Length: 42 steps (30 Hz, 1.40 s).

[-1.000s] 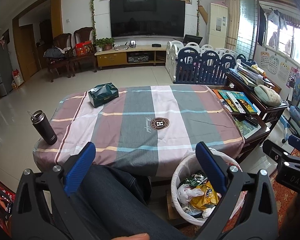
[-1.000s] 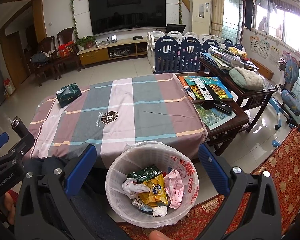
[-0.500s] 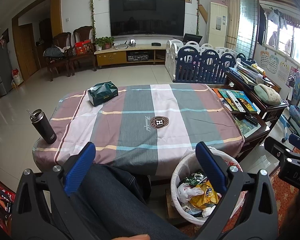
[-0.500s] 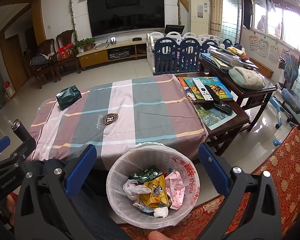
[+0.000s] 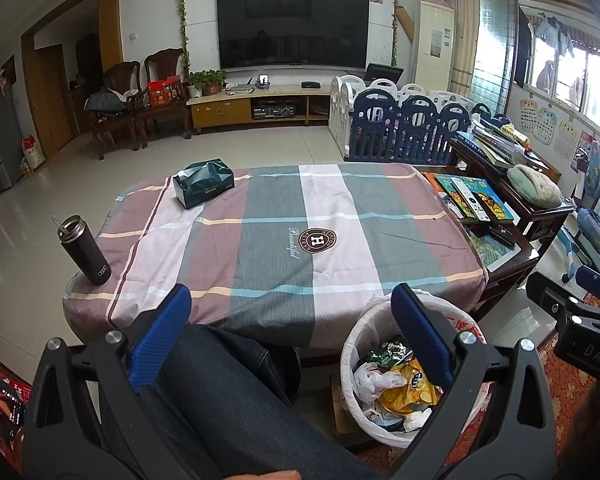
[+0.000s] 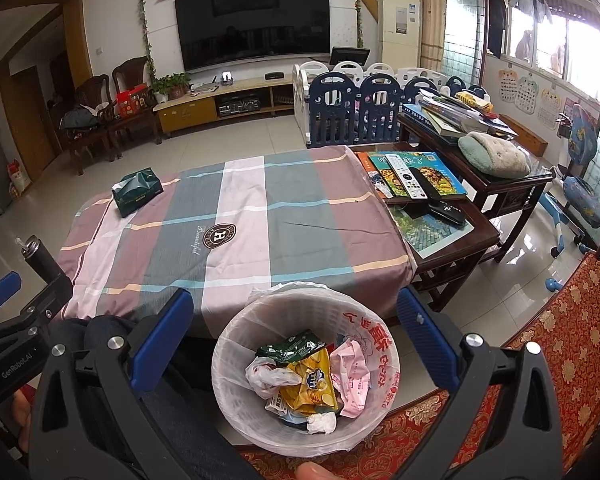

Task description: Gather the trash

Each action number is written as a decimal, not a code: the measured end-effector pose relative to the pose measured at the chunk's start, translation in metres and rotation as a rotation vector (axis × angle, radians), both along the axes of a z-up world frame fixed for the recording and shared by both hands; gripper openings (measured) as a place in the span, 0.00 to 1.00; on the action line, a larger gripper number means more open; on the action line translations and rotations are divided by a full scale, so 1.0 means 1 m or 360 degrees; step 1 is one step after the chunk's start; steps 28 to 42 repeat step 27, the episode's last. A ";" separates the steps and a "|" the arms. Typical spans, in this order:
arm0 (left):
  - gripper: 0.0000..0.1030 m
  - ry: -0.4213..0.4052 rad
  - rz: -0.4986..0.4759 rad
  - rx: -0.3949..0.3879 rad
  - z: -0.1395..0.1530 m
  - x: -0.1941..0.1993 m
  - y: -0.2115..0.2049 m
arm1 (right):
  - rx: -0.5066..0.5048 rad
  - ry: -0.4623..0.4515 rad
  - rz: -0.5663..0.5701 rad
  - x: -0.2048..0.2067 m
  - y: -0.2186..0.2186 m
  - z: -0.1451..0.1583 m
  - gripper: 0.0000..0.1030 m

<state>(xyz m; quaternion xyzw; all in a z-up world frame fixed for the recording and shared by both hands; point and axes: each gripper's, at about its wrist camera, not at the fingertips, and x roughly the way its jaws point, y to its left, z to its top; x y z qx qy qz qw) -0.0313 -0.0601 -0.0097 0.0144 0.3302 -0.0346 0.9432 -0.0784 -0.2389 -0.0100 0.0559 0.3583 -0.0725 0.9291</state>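
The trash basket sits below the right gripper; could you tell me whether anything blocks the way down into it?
Nothing visible does. The right gripper hangs open and empty over the trash basket, whose lined mouth is uncovered; crumpled wrappers lie low inside. The table edge and the person's leg stay beside it, not across the opening.

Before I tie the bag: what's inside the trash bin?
The trash bin holds a yellow snack bag, green wrapper, pink plastic and white tissue; lower layers are covered.

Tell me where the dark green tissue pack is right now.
The dark green tissue pack lies on the plaid tablecloth at the table's far-left corner in both wrist views, well beyond the black insulated bottle at the near-left edge.
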 end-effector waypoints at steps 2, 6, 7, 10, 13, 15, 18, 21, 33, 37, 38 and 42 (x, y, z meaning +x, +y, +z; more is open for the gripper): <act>0.97 0.0002 -0.0001 0.0000 0.000 0.001 0.000 | 0.0002 0.0002 0.0000 0.000 0.000 0.000 0.97; 0.97 0.0005 -0.0002 -0.0004 0.000 0.001 0.000 | 0.0002 0.0007 0.0001 0.001 0.000 -0.002 0.97; 0.97 0.0006 -0.0003 -0.0006 0.000 0.001 0.000 | 0.0003 0.0010 0.0002 0.000 -0.001 -0.003 0.97; 0.97 0.0014 -0.0005 -0.0009 -0.002 0.001 0.000 | 0.0001 0.0013 0.0001 0.001 -0.001 -0.004 0.97; 0.97 0.0018 -0.0010 -0.0010 -0.002 0.001 0.000 | 0.0007 0.0015 0.0003 0.002 -0.001 -0.004 0.97; 0.97 0.0016 -0.0011 -0.0008 -0.002 0.002 0.000 | 0.0005 0.0016 0.0003 0.002 -0.001 -0.004 0.97; 0.97 0.0009 -0.0011 -0.0005 -0.001 0.003 0.001 | 0.0007 0.0020 0.0001 0.002 -0.002 -0.005 0.97; 0.97 0.0016 -0.0001 0.0005 -0.004 0.006 0.002 | 0.0012 0.0013 0.0000 0.001 -0.002 -0.005 0.97; 0.97 0.0002 0.0052 0.0149 -0.033 0.042 0.003 | 0.0095 -0.0253 0.0261 -0.014 0.020 0.018 0.96; 0.97 0.0002 0.0052 0.0149 -0.033 0.042 0.003 | 0.0095 -0.0253 0.0261 -0.014 0.020 0.018 0.96; 0.97 0.0002 0.0052 0.0149 -0.033 0.042 0.003 | 0.0095 -0.0253 0.0261 -0.014 0.020 0.018 0.96; 0.97 0.0002 0.0052 0.0149 -0.033 0.042 0.003 | 0.0095 -0.0253 0.0261 -0.014 0.020 0.018 0.96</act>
